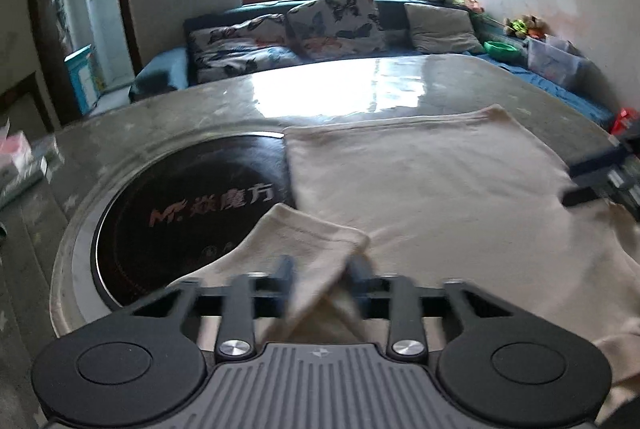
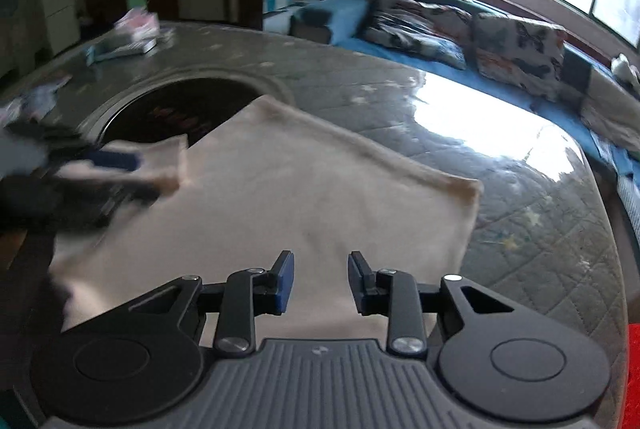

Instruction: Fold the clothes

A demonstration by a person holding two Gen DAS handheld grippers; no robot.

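A cream garment [image 1: 420, 189] lies spread on the round table [image 1: 160, 125]. Its short sleeve [image 1: 308, 245] sticks out over the black hob. My left gripper [image 1: 322, 269] has its jaws around that sleeve and holds it a little above the table. In the right wrist view the same garment [image 2: 300, 197] covers the table middle, and the left gripper [image 2: 120, 169] shows blurred at the left with the sleeve in it. My right gripper [image 2: 320, 281] is open and empty above the garment's near part. It also shows at the right edge of the left wrist view [image 1: 600, 177].
A black induction hob [image 1: 188, 213] with lettering is set into the table left of the garment. Papers and a box [image 2: 128, 33] lie at the table's far left. A sofa with butterfly cushions [image 1: 332, 21] and a clear bin [image 1: 556, 61] stand behind the table.
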